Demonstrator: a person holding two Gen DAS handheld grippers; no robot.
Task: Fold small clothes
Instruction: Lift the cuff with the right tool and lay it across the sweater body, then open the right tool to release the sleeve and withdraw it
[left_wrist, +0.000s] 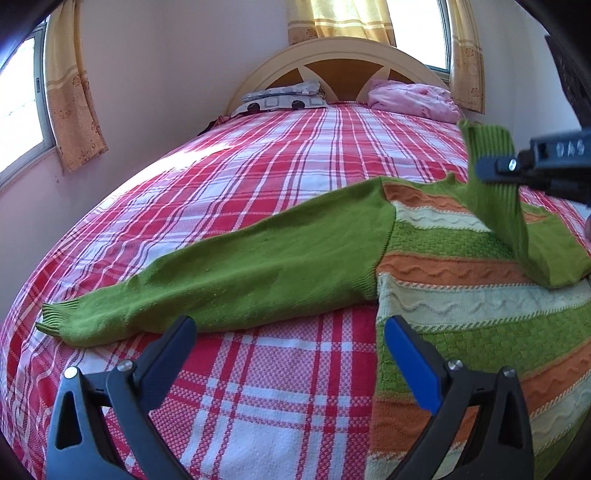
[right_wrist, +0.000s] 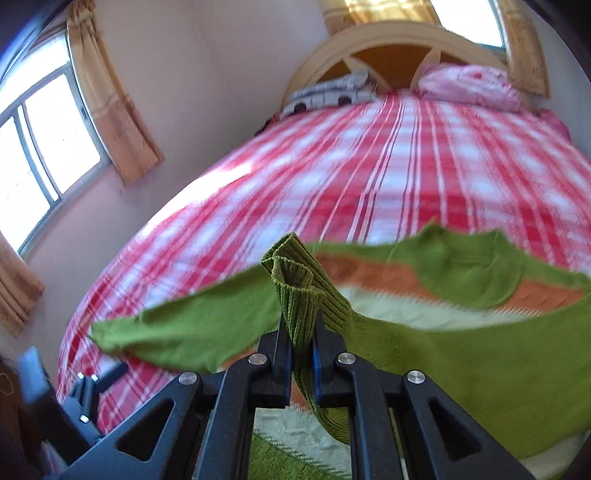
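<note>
A small knitted sweater with green, orange and cream stripes lies flat on the bed. Its green left sleeve stretches out to the left, with the cuff on the bedspread. My left gripper is open and empty, low over the bedspread just in front of that sleeve. My right gripper is shut on the ribbed cuff of the right sleeve and holds it lifted above the sweater body. It also shows in the left wrist view, with the sleeve hanging from it.
The bed has a red and white plaid bedspread. A grey patterned pillow and a pink bundle lie by the headboard. A wall with a curtained window runs along the left side.
</note>
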